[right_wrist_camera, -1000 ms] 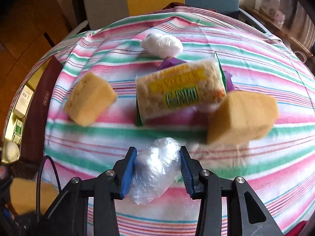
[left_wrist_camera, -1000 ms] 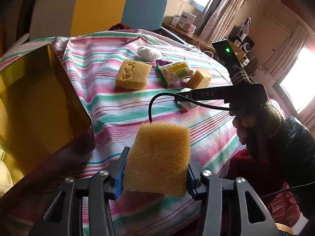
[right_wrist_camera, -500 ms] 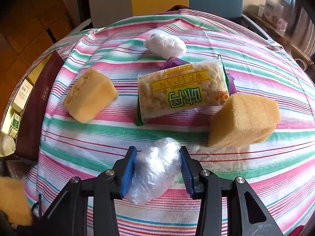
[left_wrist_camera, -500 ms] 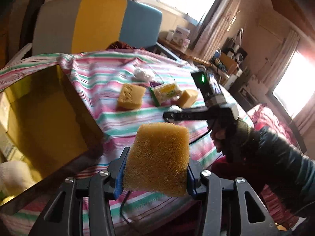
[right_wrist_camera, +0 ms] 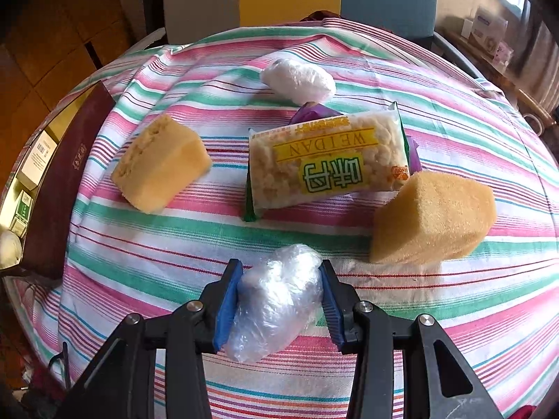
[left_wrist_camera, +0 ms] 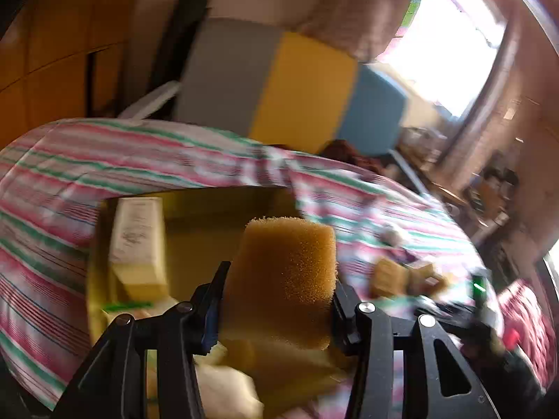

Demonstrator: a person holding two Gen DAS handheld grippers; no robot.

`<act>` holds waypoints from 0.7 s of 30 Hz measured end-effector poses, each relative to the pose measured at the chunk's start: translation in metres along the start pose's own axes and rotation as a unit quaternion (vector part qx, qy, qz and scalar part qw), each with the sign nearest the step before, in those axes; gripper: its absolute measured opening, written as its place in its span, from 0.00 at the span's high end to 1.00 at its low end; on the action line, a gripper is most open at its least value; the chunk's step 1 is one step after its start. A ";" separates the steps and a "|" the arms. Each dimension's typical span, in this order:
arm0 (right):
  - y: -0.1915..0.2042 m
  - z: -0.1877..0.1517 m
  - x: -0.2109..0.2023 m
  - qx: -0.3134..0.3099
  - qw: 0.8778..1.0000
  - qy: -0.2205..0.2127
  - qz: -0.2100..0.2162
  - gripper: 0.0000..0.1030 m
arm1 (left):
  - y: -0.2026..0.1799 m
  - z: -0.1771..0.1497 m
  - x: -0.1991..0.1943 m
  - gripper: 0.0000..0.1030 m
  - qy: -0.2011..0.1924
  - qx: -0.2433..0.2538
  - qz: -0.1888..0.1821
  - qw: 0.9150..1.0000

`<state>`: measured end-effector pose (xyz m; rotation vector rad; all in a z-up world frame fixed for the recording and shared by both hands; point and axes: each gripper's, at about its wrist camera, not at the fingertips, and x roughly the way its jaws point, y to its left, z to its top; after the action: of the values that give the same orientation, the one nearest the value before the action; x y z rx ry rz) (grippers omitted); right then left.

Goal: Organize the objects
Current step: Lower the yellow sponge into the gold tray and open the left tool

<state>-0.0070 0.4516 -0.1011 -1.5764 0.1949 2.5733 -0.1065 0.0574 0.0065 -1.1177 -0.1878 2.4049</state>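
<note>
The left gripper (left_wrist_camera: 279, 300) is now hanging over the open box (left_wrist_camera: 195, 206) at the left edge of the bench (right_wrist_camera: 454, 118), its jaws clamped on a yellow sponge (left_wrist_camera: 283, 279). A second ago the same view was looking across the striped cloth with the box off to the left; now the box's yellow interior is filling the space behind the sponge, with a pale carton (left_wrist_camera: 138, 241) lying inside it, left of the sponge. The picture is smearing, so the hand is travelling fast. Judging from this, the sponge is about to be dropped in.

To the right of the box, 2 more sponges are lying on the bench: 1 close to the box (right_wrist_camera: 160, 167), 1 far from it (right_wrist_camera: 433, 220), with a snack packet (right_wrist_camera: 328, 164) between them and a white bundle (right_wrist_camera: 300, 80) beyond. The right gripper (right_wrist_camera: 279, 303) is holding as before, jaws pressing on a plastic-wrapped lump (right_wrist_camera: 279, 307), waiting right of the box. 4 loose things are probably left to sort.
</note>
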 end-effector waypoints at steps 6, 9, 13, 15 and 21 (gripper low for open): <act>0.001 0.000 0.000 0.000 1.000 -0.001 -0.001 0.57 | 0.040 0.014 0.060 0.52 0.059 -0.015 0.034 0.998; 0.001 0.000 0.000 0.000 1.000 -0.001 -0.001 0.57 | 0.051 0.013 0.083 0.52 0.082 -0.004 0.066 0.994; 0.000 -0.001 0.000 0.000 1.000 -0.002 -0.001 0.57 | 0.060 0.005 0.094 0.51 0.112 0.000 0.089 0.990; 0.000 -0.001 0.000 -0.001 1.000 -0.002 -0.001 0.57 | 0.059 -0.001 0.089 0.40 0.110 0.010 0.103 0.989; 0.001 0.000 0.001 0.000 1.000 -0.004 -0.003 0.57 | 0.062 -0.020 0.062 0.22 0.093 0.002 0.110 0.990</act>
<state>-0.0074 0.4507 -0.1016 -1.5632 0.1878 2.5753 -0.1486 0.0309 -0.0688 -1.4191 0.0021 2.4670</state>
